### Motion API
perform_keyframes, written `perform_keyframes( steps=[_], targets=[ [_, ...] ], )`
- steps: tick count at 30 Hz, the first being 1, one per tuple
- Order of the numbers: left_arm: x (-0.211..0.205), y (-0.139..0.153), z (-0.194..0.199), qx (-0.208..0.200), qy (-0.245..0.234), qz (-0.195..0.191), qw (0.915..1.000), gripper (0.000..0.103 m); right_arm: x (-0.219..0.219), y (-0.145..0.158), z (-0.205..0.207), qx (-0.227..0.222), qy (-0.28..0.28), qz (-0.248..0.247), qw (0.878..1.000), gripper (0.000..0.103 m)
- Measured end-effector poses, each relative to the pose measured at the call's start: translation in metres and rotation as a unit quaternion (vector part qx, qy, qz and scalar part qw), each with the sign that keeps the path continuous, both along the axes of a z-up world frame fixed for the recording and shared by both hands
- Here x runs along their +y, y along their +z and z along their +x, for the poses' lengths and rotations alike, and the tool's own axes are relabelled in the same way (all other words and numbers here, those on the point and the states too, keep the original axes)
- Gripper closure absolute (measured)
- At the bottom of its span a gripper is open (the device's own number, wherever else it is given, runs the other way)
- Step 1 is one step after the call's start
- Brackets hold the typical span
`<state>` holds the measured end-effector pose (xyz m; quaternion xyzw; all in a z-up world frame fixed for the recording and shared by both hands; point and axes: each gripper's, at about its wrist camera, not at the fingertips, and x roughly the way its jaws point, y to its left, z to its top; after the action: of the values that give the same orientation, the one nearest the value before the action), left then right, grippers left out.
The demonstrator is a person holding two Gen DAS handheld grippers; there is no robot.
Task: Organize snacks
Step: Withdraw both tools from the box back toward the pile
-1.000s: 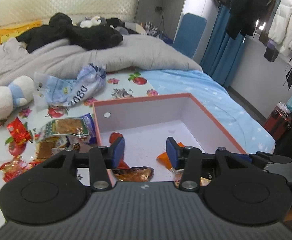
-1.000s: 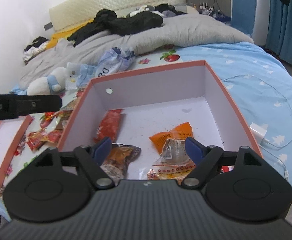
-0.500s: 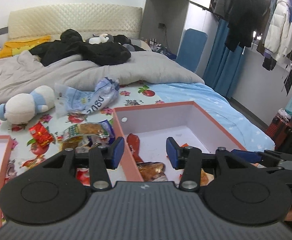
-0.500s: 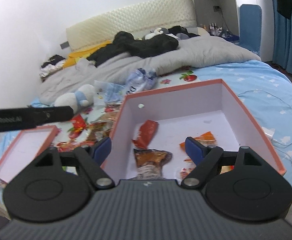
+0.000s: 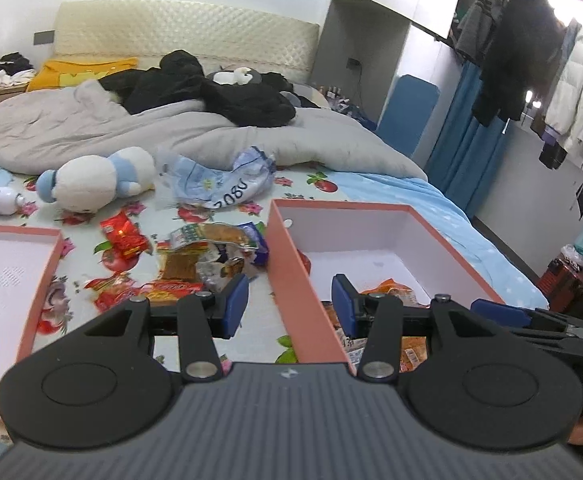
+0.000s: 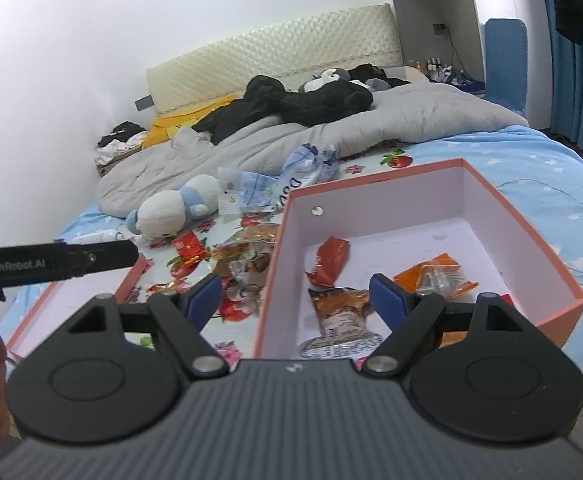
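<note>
Lay broad across both views: bed (image 5: 403, 200), blue sheet to the right, flowered cloth under the snacks; heaped toward the headboard, grey duvet (image 5: 91, 132) with black clothes (image 5: 219, 92) on top.

Sat open on the bed, box (image 6: 527, 224), orange outside, white inside; held four packets in the right view: red packet (image 6: 329, 266) near the far wall, brown packet (image 6: 341, 306) nearer, orange packet (image 6: 435, 276) to the right of both, one more mostly hidden behind the claw.

Lay left of the box, lid (image 5: 39, 280), same orange rim, white inside, apart from the box.

Rested beyond the lid, plush (image 5: 95, 182), white and blue; beside it, crumpled bag (image 5: 219, 184), pale blue.

Spread between lid and box, loose snack pile (image 5: 195, 256), with a red pack (image 5: 125, 236) at its left edge, none of it in the box.

Hovered above the gap and the box's left wall, left claw (image 5: 289, 308), about half apart, nothing between its blue pads.

Hung over the box's near left corner, right claw (image 6: 295, 298), spread wide, empty.
</note>
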<state>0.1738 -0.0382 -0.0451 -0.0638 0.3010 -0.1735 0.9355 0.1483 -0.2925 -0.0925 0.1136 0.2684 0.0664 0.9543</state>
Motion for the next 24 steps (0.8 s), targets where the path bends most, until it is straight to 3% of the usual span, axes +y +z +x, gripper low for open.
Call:
perform_keyframes(
  steps=[14, 24],
  targets=[
    [0.049, -0.019, -0.037, 0.027, 0.030, -0.002, 0.9992, 0.049, 0.047, -0.005, -0.025, -0.009, 0.038, -0.010, 0.999, 0.021],
    [0.085, -0.037, -0.049, 0.055, 0.050, -0.007, 0.9972, 0.049, 0.082, -0.024, -0.043, 0.014, 0.049, -0.007, 0.999, 0.021]
  ],
)
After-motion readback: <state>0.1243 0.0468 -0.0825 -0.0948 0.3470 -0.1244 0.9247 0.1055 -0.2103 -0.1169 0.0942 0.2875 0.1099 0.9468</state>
